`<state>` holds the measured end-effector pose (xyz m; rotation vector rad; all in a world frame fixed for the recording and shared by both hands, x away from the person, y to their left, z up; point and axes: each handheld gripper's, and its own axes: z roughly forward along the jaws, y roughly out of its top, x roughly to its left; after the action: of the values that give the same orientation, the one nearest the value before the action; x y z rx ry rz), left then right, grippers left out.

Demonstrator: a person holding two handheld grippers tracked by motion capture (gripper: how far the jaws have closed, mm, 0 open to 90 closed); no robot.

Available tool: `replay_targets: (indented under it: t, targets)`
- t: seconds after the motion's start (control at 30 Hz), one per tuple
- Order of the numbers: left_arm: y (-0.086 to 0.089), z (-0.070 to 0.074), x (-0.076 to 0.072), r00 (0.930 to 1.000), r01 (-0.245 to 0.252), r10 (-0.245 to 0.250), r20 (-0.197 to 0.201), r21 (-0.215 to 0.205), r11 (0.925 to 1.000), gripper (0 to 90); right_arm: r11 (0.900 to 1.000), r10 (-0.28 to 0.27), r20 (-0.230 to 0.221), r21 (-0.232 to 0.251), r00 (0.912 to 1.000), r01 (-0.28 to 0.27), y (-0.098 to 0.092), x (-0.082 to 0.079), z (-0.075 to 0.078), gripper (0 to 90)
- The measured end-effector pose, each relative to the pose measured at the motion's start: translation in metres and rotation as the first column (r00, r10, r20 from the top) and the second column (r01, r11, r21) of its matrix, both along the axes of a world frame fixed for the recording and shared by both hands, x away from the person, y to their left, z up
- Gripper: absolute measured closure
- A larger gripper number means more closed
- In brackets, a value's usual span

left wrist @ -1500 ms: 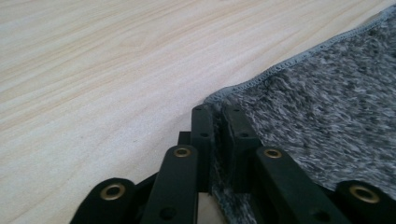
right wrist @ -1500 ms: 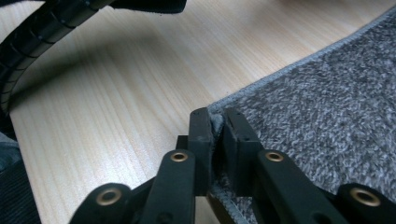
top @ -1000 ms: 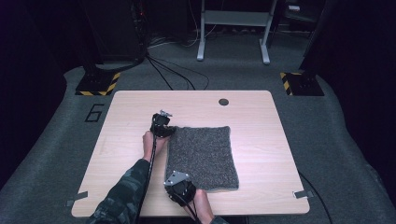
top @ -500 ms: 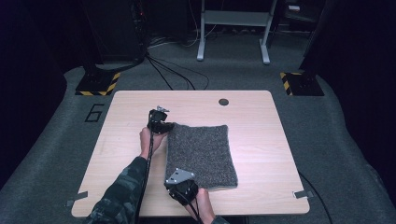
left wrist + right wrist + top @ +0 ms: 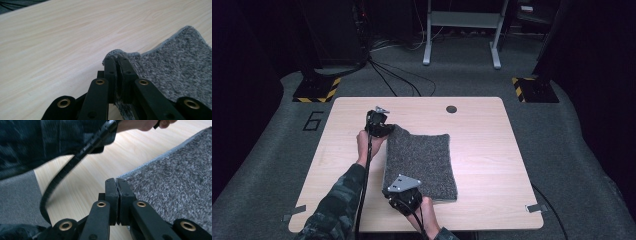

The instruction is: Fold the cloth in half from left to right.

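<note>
Since a second ago: the left edge of the grey mat (image 5: 424, 162) has come up off the worktop (image 5: 492, 150) with both grippers, and that side now curls upward where it lay flat.
Left gripper (image 5: 381, 127): fingers (image 5: 111, 67) clamped together on the mat's far left corner, the cloth bunched and poking out just past the tips.
Right gripper (image 5: 404, 195): fingers (image 5: 111, 192) pressed together on the mat's near left corner, the hemmed edge caught between them.
Mat: middle of the worktop, its right side lying flat on the wood, its left edge raised between the two grips.
Left hand (image 5: 364, 142): just left of the mat, a camouflage sleeve (image 5: 334, 210) trailing back from it.
Cable (image 5: 62, 173): black and ribbed, hanging left of the mat's near corner.
Dark round disc (image 5: 451, 109): set in the worktop beyond the mat's far edge, well apart from it.
</note>
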<state>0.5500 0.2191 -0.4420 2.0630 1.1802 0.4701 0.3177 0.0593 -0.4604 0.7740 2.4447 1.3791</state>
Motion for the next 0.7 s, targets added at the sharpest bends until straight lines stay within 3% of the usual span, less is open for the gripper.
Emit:
replay_targets:
  t: [0.17,0.23,0.33,0.7]
  targets:
    - [0.007,0.017,0.001,0.9996,-0.023,0.023,0.014,0.009,0.9997,85.9,0.999,0.011,0.024,0.045,0.9997,-0.012,0.009,-0.001,0.015,88.6]
    - [0.01,0.025,0.001,0.9999,-0.009,0.009,0.009,0.02,0.9998,85.9,0.998,0.013,0.038,0.064,0.9992,-0.015,0.01,-0.002,0.021,88.7]
    - [0.006,0.032,-0.002,0.9997,0.002,-0.004,0.022,0.075,0.9972,85.9,0.997,0.014,0.045,0.071,0.9989,-0.017,0.007,-0.004,0.024,88.7]
    - [-0.026,0.03,0.002,0.9989,0.043,-0.044,0.017,0.067,0.9968,85.9,0.997,-0.05,0.035,0.065,0.9981,0.048,-0.027,-0.011,0.019,88.6]
